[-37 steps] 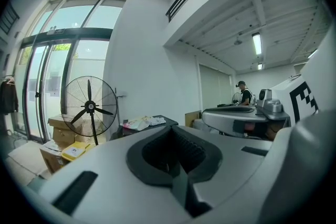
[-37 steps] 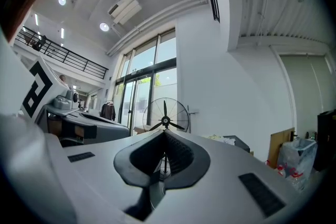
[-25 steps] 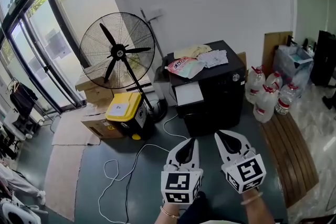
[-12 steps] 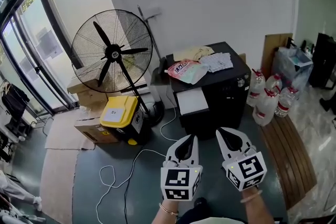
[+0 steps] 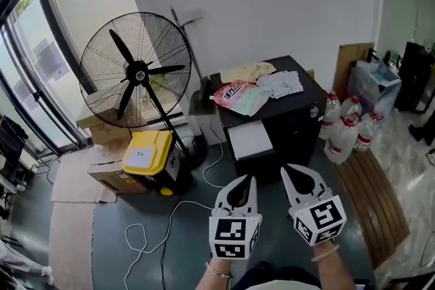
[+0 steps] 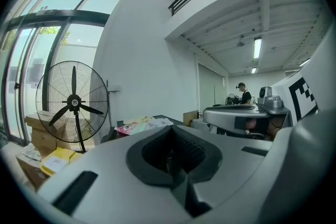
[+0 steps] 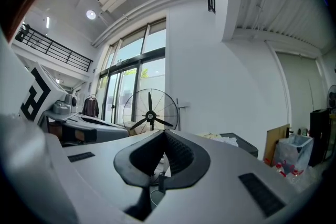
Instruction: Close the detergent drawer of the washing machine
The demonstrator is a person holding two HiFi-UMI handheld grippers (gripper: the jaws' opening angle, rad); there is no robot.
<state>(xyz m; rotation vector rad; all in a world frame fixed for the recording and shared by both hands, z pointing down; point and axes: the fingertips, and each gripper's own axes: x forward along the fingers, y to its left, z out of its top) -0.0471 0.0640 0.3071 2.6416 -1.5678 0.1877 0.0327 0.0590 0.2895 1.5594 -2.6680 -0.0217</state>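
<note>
The tongs, left gripper and right gripper, hang side by side with jaws pressed together on nothing, apart from the black washing machine ahead, whose white detergent drawer juts open from its front, above the left tips.

Matt black washing machine, glossy yellow plastic box, wooden slatted bench.

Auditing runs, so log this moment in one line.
stage: pre-contact | left gripper: shut, empty | right gripper: shut, empty | detergent drawer: open, untouched
</note>
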